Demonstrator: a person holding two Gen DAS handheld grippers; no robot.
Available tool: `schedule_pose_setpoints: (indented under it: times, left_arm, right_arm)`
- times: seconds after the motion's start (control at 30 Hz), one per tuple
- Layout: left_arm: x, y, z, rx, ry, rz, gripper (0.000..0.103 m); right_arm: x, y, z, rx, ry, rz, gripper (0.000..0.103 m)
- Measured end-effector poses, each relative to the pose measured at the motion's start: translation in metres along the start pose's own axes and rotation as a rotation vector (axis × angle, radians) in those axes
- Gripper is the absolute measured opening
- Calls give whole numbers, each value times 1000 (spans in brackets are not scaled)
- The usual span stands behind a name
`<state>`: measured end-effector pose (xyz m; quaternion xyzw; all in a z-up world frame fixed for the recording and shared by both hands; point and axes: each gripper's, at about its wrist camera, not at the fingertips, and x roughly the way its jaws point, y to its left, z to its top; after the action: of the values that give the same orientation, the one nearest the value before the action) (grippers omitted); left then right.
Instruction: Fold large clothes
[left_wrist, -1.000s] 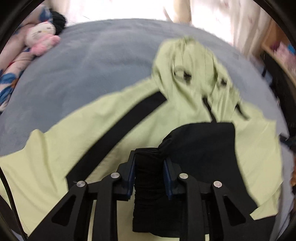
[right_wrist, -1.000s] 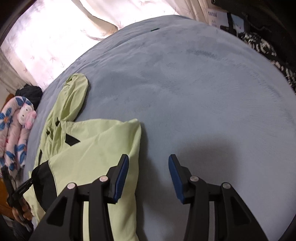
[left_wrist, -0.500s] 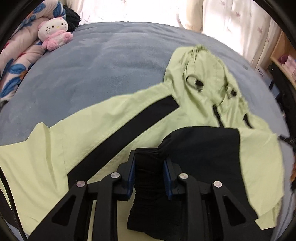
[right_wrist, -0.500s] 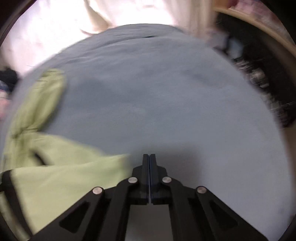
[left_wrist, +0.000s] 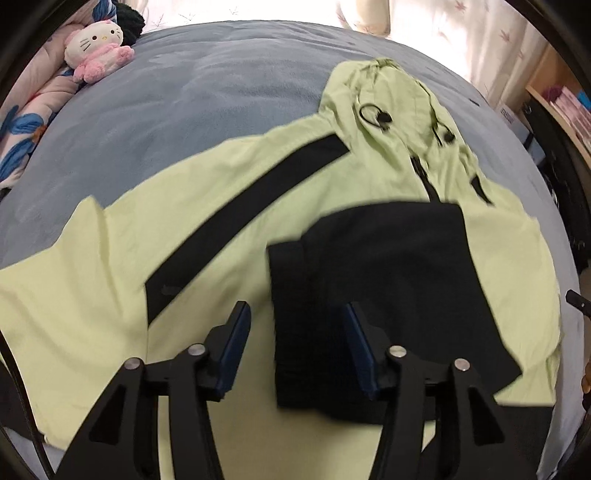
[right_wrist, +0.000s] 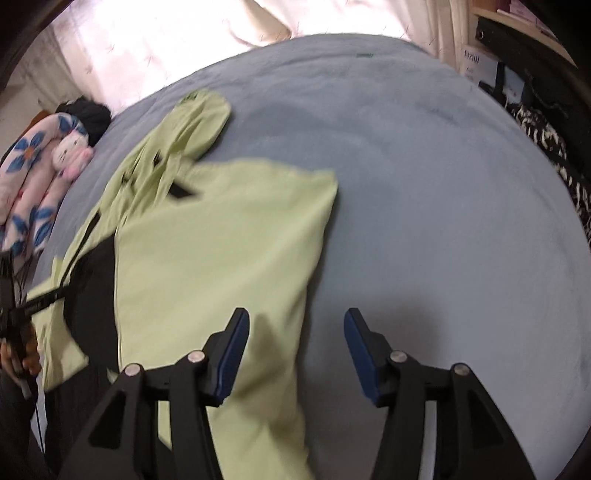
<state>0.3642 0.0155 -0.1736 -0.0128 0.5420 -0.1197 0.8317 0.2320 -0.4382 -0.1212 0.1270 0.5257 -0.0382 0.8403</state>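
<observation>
Hovering spread and empty, the left tongs (left_wrist: 295, 336) straddle the black cuff (left_wrist: 291, 325) folded onto the lime-green hooded jacket (left_wrist: 229, 184). The right tongs (right_wrist: 295, 343), equally empty, overhang its right edge on the bed (right_wrist: 443, 184); hood end points away.

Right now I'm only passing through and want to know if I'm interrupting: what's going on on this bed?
A person with a hand-held gripper in each hand is folding a light green hooded jacket spread on the grey-blue bedspread. The black sleeve cuff lies folded across the jacket's front between the open fingers of the left hand-held gripper. The right hand-held gripper hangs open over the jacket's right edge, holding nothing.
</observation>
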Motion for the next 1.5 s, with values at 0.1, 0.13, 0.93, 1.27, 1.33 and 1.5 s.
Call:
schedule_pose_setpoints:
  times: [0.1, 0.13, 0.93, 1.27, 1.33, 1.5]
  left_arm:
    - [0, 1, -16, -1, 25, -17, 51]
    - [1, 1, -21, -4, 31, -18, 51]
    - [-53, -27, -37, 42, -99, 80, 34]
    - [-5, -70, 13, -43, -119, -51, 45]
    - [15, -71, 18, -48, -68, -23, 45]
    - [42, -58, 19, -16, -51, 30, 45]
  right_arm:
    - [0, 1, -21, -11, 18, -9, 54]
    - [1, 3, -27, -10, 24, -4, 54]
    - [-27, 2, -34, 50, -73, -85, 30]
    - [39, 125, 26, -127, -153, 18, 30]
    - [67, 135, 36, -141, -117, 5, 30]
    - [103, 92, 53, -99, -103, -215, 27]
